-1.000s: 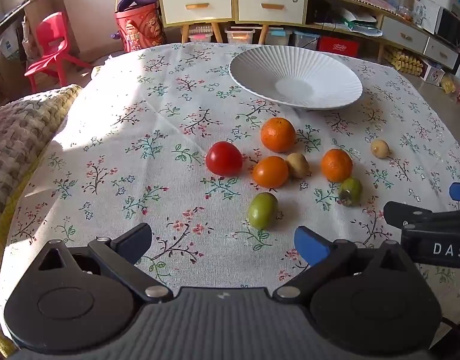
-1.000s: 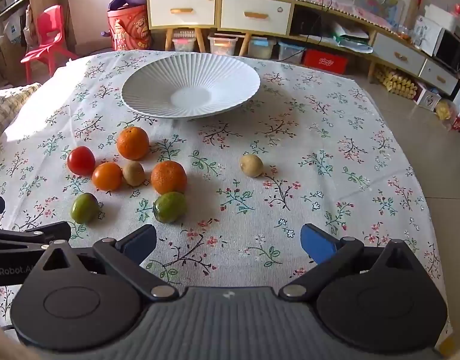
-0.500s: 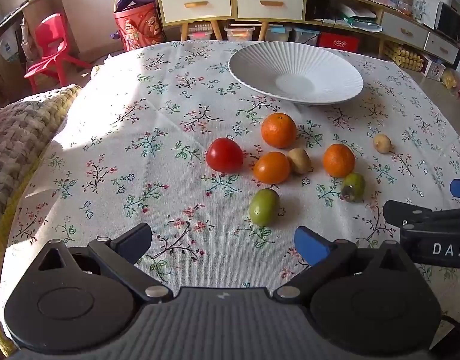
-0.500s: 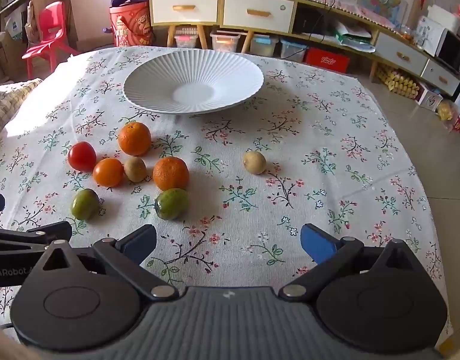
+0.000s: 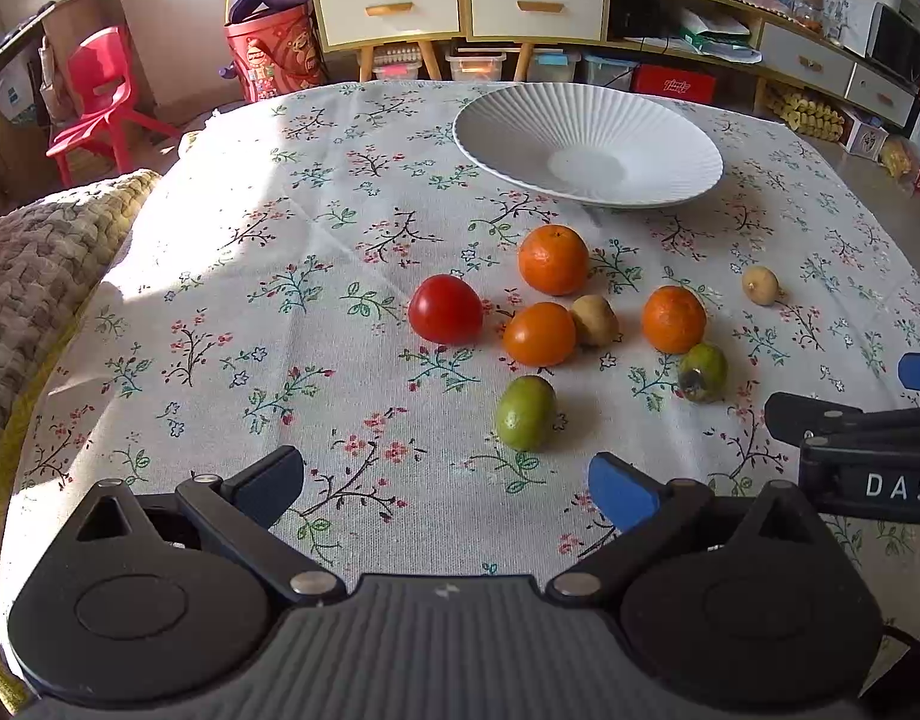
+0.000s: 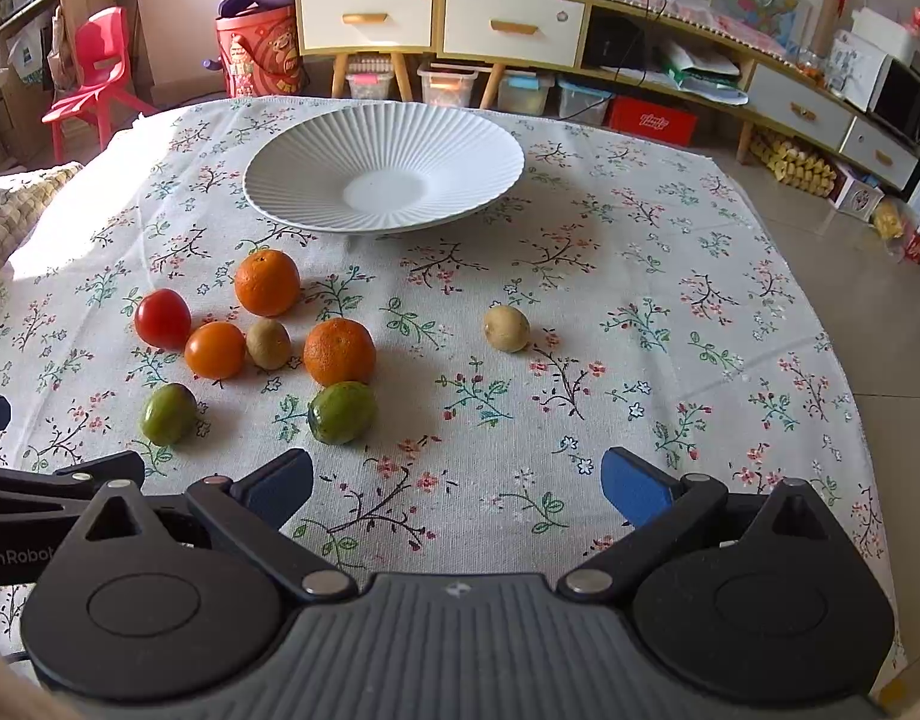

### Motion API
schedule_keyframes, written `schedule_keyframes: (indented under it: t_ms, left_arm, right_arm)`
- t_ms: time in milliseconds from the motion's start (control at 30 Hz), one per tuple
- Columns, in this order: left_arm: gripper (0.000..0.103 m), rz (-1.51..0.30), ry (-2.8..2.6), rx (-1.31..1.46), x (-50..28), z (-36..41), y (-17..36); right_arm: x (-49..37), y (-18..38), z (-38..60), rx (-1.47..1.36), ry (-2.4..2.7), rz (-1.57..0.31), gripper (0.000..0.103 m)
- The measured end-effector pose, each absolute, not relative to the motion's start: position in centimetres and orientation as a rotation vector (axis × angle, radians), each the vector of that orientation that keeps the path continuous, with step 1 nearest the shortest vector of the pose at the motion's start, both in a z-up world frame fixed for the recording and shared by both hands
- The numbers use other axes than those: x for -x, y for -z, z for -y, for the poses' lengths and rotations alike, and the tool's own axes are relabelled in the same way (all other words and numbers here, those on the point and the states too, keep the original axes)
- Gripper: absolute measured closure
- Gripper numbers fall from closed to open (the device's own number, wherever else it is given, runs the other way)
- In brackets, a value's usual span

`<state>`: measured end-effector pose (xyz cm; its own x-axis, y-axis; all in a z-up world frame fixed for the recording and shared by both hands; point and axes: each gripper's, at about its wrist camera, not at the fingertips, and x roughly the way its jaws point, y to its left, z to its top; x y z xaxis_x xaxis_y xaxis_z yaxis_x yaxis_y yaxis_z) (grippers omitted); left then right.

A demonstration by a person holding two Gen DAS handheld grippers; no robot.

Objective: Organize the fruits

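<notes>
A white ribbed plate [image 5: 586, 144] [image 6: 385, 171] stands empty at the far side of the floral tablecloth. Loose fruit lies in front of it: a red tomato [image 5: 445, 309] [image 6: 162, 318], three orange fruits [image 5: 553, 259] [image 6: 338, 351], two green fruits [image 5: 525, 413] [image 6: 342, 412], a brown kiwi [image 5: 593, 320] [image 6: 268, 344] and a second kiwi apart to the right [image 5: 760, 285] [image 6: 506, 328]. My left gripper [image 5: 445, 489] is open and empty, just short of the nearer green fruit. My right gripper [image 6: 457, 486] is open and empty, right of the other green fruit.
A woven cushion [image 5: 34, 252] lies at the table's left edge. A red chair [image 5: 100, 102], a red bucket [image 5: 274, 57] and a drawer cabinet [image 5: 460, 6] stand beyond the table. The floor drops off right of the table [image 6: 892, 300].
Both grippers have moved slightly forward over the table toward the fruit. Both stay open and no fruit has moved.
</notes>
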<state>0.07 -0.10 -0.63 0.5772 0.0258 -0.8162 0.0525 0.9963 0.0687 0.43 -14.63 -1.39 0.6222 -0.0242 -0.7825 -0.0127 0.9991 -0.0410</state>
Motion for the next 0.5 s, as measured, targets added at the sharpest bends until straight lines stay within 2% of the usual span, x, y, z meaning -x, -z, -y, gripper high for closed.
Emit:
schedule_keyframes:
  t_ms: [500]
  left_arm:
    - [0.011, -0.958, 0.016, -0.09, -0.11, 0.06, 0.55]
  right_arm:
    - [-0.44, 1.39, 14.58, 0.044, 0.008, -0.9, 0.0]
